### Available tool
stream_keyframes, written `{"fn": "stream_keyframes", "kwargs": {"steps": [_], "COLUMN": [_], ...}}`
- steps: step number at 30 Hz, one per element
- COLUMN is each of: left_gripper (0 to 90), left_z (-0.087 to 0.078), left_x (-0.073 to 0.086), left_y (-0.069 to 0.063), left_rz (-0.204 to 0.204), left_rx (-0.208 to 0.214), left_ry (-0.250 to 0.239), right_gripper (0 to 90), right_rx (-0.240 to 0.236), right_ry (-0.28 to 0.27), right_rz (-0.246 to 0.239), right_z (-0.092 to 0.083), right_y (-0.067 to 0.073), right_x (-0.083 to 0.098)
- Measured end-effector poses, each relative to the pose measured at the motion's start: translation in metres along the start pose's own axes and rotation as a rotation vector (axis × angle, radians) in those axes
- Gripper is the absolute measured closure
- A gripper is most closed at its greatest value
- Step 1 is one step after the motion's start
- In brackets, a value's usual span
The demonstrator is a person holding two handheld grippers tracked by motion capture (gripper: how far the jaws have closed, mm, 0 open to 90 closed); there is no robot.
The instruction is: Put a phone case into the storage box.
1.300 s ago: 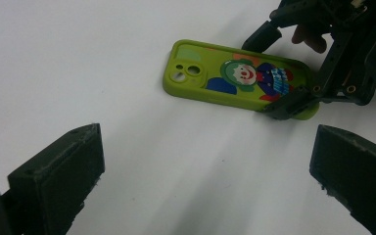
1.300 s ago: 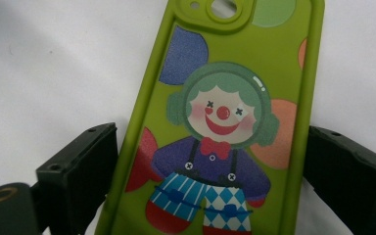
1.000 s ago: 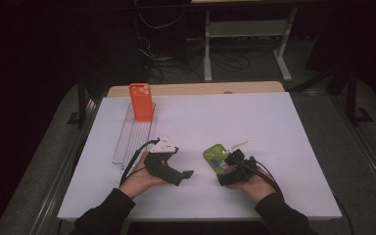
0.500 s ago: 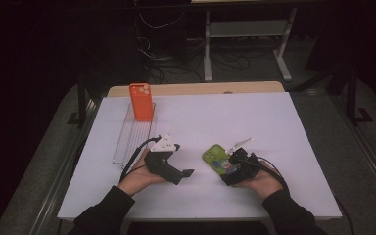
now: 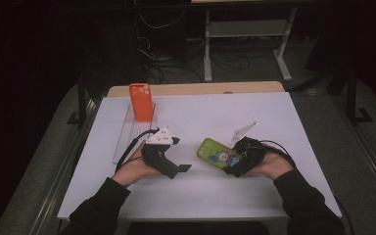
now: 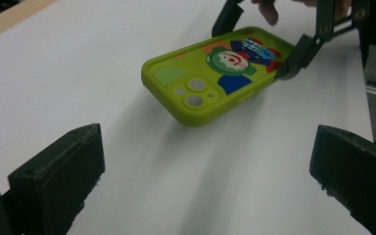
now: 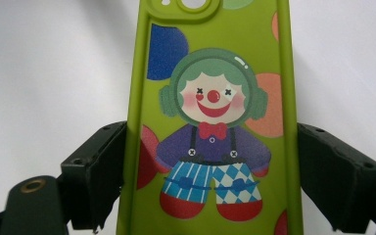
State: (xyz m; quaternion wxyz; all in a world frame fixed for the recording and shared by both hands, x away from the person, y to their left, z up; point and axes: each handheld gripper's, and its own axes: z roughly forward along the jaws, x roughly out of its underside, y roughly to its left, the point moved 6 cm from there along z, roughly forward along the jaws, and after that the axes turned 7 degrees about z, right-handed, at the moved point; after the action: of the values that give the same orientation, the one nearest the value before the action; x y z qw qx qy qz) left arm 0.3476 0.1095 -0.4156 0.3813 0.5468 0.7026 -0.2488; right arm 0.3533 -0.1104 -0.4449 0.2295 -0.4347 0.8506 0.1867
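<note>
On the far left of the desk (image 5: 274,117) an orange phone case (image 5: 142,102) stands upright at the far end of a clear tray (image 5: 126,136), well apart from both my hands

My left claw (image 5: 185,168) rests low over the desk on the near left, its jaws spread wide with nothing between them; in the left gripper view they frame bare white surface, and the green case lies beyond them, to their right in the scene

The green phone case (image 5: 217,153) sits right of the middle, printed side up, with a clown picture and the camera holes at its left end. That free end is tilted up off the desk, casting a shadow under it

My right claw (image 5: 236,165) holds the green phone case by its right end: one jaw presses each long edge, as the right gripper view shows, and my right hand (image 5: 272,166) lies behind it on the near right
</note>
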Motion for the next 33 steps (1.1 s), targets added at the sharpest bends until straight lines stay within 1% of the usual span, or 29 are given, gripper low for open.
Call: {"fn": "stream_keyframes", "kwargs": {"steps": [3,5,7,8,10,12,13,16,17,18,19,21,22,23,24,27,28,29,30,33], "left_gripper": [0.0,0.0,0.0,0.0,0.0,0.0,0.0,0.0,0.0,0.0,0.0,0.0,0.0,0.0,0.0,0.0,0.0,0.0,0.0,0.0], "left_z": [-0.001,-0.002,-0.002,-0.002,-0.001,0.001,0.001,0.006,0.007,0.010,0.012,0.017,0.018,0.020,0.021,0.023,0.024,0.025,0.027,0.029], "left_x": [-0.003,-0.005,-0.007,-0.008,-0.009,-0.011,-0.012,-0.014,-0.014,-0.014,-0.013,-0.011,-0.010,-0.009,-0.008,-0.007,-0.006,-0.005,-0.005,-0.003], "left_y": [0.001,0.001,0.001,0.001,0.001,-0.001,-0.002,-0.006,-0.007,-0.009,-0.010,-0.011,-0.011,-0.011,-0.014,-0.016,-0.017,-0.017,-0.019,-0.020], "left_rz": [0.028,0.042,0.064,0.068,0.081,0.093,0.106,0.131,0.137,0.130,0.137,0.152,0.164,0.178,0.163,0.176,0.173,0.179,0.166,0.171], "left_rx": [0.025,0.035,0.051,0.058,0.083,0.103,0.111,0.143,0.147,0.155,0.158,0.167,0.170,0.174,0.186,0.200,0.203,0.211,0.212,0.226], "left_ry": [0.001,-0.009,-0.004,-0.007,-0.001,-0.001,0.003,0.013,0.018,0.020,0.032,0.051,0.058,0.067,0.070,0.084,0.087,0.100,0.089,0.105], "right_gripper": [15.3,15.3,15.3,15.3,15.3,15.3,15.2,15.2,15.2,15.2,15.2,15.2,15.2,15.2,15.2,15.2,15.2,15.2,15.2,15.2], "right_rx": [-0.049,-0.076,-0.110,-0.123,-0.138,-0.158,-0.166,-0.185,-0.183,-0.180,-0.184,-0.191,-0.192,-0.192,-0.195,-0.201,-0.207,-0.209,-0.210,-0.220], "right_ry": [0.010,0.015,0.030,0.042,0.050,0.055,0.063,0.079,0.083,0.088,0.089,0.090,0.095,0.093,0.097,0.098,0.095,0.093,0.092,0.088], "right_rz": [-0.067,-0.114,-0.134,-0.144,-0.181,-0.207,-0.222,-0.261,-0.282,-0.288,-0.299,-0.319,-0.322,-0.335,-0.332,-0.348,-0.349,-0.359,-0.359,-0.369], "right_z": [-0.001,-0.001,-0.002,-0.002,-0.001,-0.001,0.000,0.003,0.005,0.006,0.007,0.008,0.009,0.009,0.009,0.008,0.008,0.008,0.008,0.009], "right_y": [0.003,0.005,0.009,0.012,0.015,0.019,0.021,0.027,0.029,0.031,0.033,0.036,0.038,0.038,0.040,0.042,0.044,0.044,0.045,0.049], "right_x": [-0.008,-0.014,-0.019,-0.021,-0.025,-0.030,-0.032,-0.037,-0.039,-0.040,-0.042,-0.045,-0.047,-0.048,-0.049,-0.052,-0.053,-0.053,-0.054,-0.056]}}
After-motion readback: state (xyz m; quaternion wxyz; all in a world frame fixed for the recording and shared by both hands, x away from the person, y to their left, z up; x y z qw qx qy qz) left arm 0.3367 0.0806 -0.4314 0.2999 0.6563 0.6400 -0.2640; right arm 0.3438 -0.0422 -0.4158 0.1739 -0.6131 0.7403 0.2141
